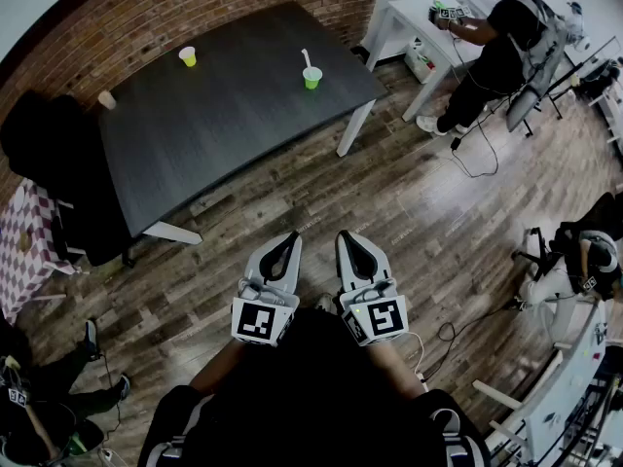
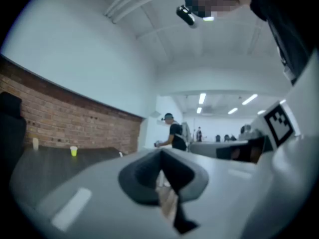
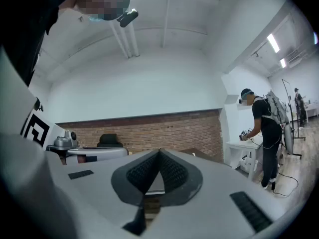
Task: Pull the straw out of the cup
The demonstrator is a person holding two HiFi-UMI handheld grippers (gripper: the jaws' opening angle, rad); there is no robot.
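Your left gripper's [image 2: 160, 154] jaws are pressed together at their tips with nothing between them, and your right gripper's [image 3: 159, 151] jaws are likewise drawn together on nothing. You hold both close in front of your body, side by side and just apart, well short of the near edge of the dark grey rectangular table [image 1: 234, 125] with white legs, over the wood-plank floor [image 1: 409, 212]. Their tips point toward that table. The small bright green cup [image 1: 311, 79] stands upright on the table near its right-hand end. In it sits the white straw [image 1: 306, 58], whose upper part sticks out above the rim and leans to the left. Neither gripper is anywhere near the cup or the straw. A small yellow-green cup [image 1: 188, 57] stands upright toward the table's far edge, well apart from the green one; what it holds cannot be made out. A pale beige cup [image 1: 106, 99] stands at the table's left end, its inside also unreadable. A black padded chair [image 1: 49, 149] sits against the left end of the table, and a red brick wall [image 1: 195, 8] runs behind the table's far side. Beyond the table's right end, a person in black clothes [image 1: 496, 47] stands at a white desk [image 1: 419, 22].
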